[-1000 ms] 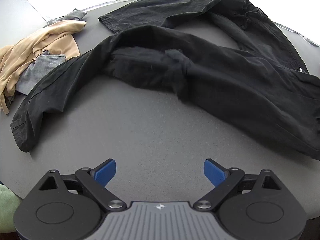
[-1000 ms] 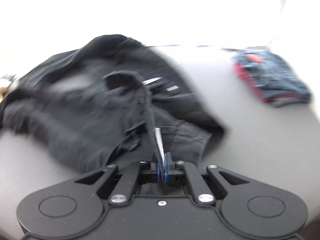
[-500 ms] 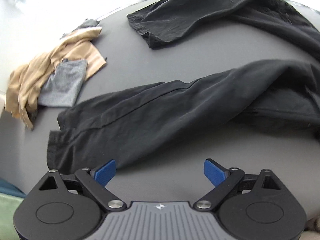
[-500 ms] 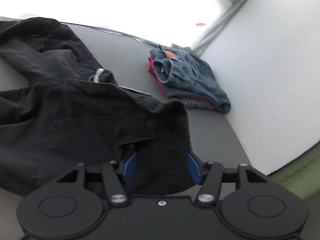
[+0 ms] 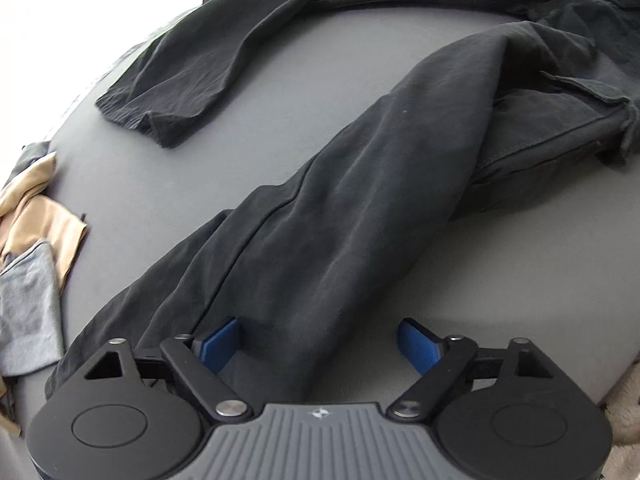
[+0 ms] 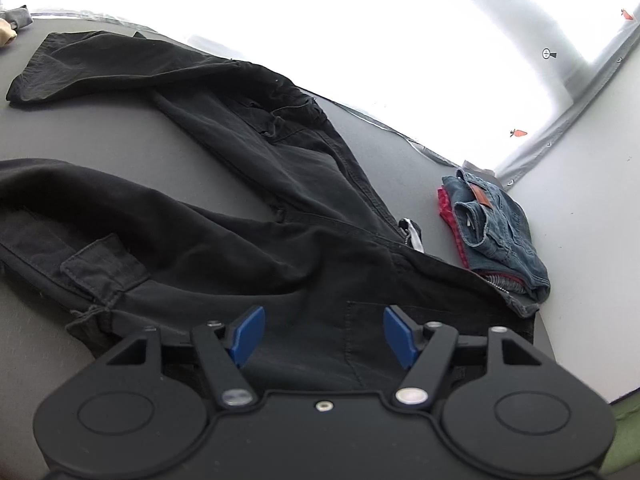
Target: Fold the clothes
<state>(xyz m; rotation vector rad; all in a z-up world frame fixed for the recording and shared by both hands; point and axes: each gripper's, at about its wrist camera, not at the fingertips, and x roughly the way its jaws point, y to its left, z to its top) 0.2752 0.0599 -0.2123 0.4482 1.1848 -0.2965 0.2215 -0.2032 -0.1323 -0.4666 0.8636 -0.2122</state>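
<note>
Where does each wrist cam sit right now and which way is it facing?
Left wrist: on the left gripper, jaws open, low over the near leg of the black trousers, looking along it; tan and grey clothes at left.
Right wrist: on the right gripper, jaws open, over the trousers' waist end, facing the bright window; folded jeans at right.
Shared: the trousers on the grey table.
</note>
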